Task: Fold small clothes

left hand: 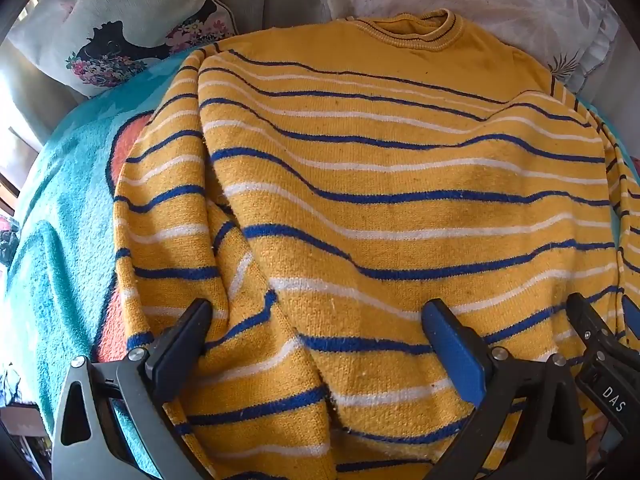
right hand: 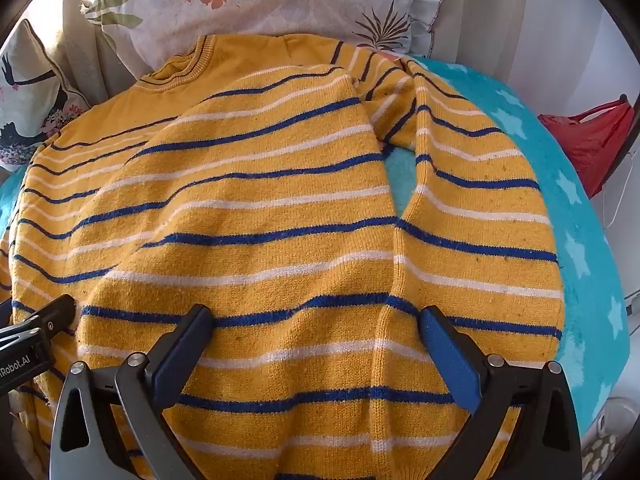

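Observation:
A yellow knit sweater [left hand: 380, 184] with blue and white stripes lies spread on a teal blanket [left hand: 60, 240], collar [left hand: 416, 30] at the far end. Its left sleeve [left hand: 160, 216] lies alongside the body. In the right wrist view the sweater [right hand: 260, 220] shows its right sleeve [right hand: 480, 208] bent out beside the body. My left gripper [left hand: 316, 320] is open, its fingers straddling the fabric near the lower hem. My right gripper [right hand: 316, 324] is open over the lower right body, fingers either side of the side seam. Each gripper shows at the edge of the other's view.
Patterned pillows [left hand: 120, 20] and a floral one [right hand: 260, 0] lie beyond the collar. A red bag [right hand: 592, 140] hangs at the right past the blanket's [right hand: 580, 220] edge. The blanket's orange patch [left hand: 128, 140] shows left of the sweater.

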`<state>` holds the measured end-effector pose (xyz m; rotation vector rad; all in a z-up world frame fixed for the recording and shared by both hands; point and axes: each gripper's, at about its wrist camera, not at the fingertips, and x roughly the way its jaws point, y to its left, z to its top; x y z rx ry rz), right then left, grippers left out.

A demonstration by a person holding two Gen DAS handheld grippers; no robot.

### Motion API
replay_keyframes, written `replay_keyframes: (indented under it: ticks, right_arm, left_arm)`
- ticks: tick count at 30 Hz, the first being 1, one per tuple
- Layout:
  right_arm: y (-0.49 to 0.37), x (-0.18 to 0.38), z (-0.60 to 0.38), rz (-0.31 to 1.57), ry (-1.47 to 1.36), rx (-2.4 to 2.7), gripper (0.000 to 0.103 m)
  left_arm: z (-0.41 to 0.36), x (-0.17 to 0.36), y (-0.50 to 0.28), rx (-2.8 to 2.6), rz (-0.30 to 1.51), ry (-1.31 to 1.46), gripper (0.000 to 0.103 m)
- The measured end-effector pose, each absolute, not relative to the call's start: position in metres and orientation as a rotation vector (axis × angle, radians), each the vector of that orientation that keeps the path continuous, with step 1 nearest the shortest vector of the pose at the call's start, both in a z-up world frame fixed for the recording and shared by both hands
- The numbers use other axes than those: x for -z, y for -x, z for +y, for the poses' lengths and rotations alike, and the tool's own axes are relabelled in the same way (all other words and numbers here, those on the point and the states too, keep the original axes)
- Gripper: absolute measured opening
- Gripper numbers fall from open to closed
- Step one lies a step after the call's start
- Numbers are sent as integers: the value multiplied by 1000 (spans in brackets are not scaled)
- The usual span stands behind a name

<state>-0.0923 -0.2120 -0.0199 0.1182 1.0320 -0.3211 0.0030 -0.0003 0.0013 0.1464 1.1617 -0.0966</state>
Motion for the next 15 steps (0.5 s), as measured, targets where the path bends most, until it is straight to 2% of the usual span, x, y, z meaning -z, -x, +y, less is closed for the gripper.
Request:
replay_keyframes:
  ticks: [15]
  right_arm:
    - [88,20,-212,1033,-117,322,103]
  left_arm:
    - [0,-1,-1,95,1162,-146,103]
